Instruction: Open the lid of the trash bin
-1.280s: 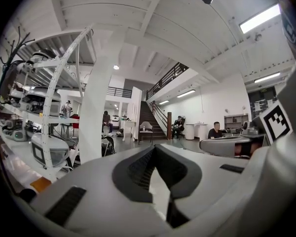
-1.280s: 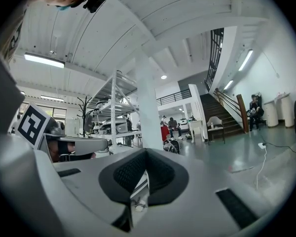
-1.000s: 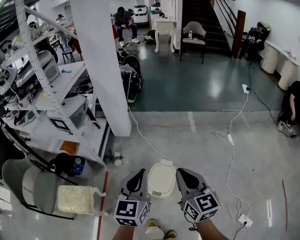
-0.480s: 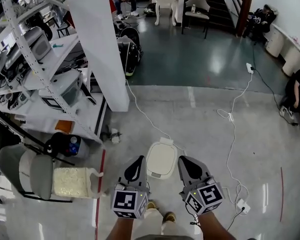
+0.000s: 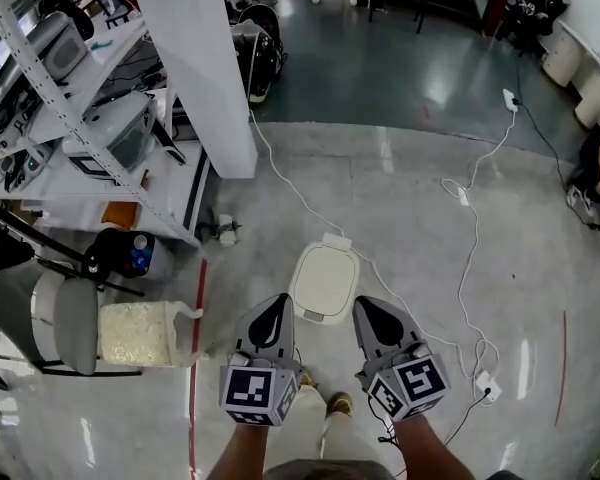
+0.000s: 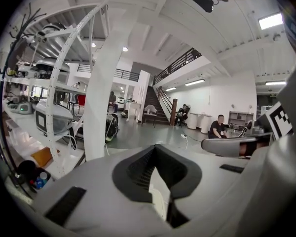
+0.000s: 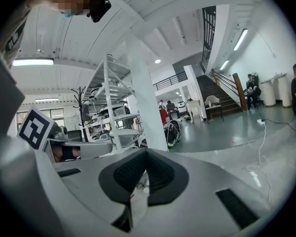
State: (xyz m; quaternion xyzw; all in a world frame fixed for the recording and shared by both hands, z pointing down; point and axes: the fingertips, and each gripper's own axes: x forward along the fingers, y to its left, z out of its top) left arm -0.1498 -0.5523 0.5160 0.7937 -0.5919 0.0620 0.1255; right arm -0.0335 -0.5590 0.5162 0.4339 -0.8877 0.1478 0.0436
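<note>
The white trash bin (image 5: pixel 323 281) stands on the grey floor with its lid down flat, in the middle of the head view. My left gripper (image 5: pixel 274 309) hovers just near of the bin's left side, and my right gripper (image 5: pixel 366 309) just near of its right side. Neither touches the bin. Each gripper's jaws are pressed together with nothing between them. In the left gripper view the left gripper (image 6: pixel 155 149) points out over the floor towards a staircase. My right gripper (image 7: pixel 145 154) faces the same way in its own view. The bin does not show in either gripper view.
A white pillar (image 5: pixel 202 58) and a metal shelf rack (image 5: pixel 75 118) with equipment stand to the left. A grey chair (image 5: pixel 45 323) and a white bag (image 5: pixel 135 333) sit near left. A white cable with a power strip (image 5: pixel 484 385) runs along the right. The person's shoes (image 5: pixel 338 404) are below.
The head view has tipped downward and moved on, so the bin sits higher in the picture, ahead of the gripper tips instead of between them. Both grippers stay shut.
</note>
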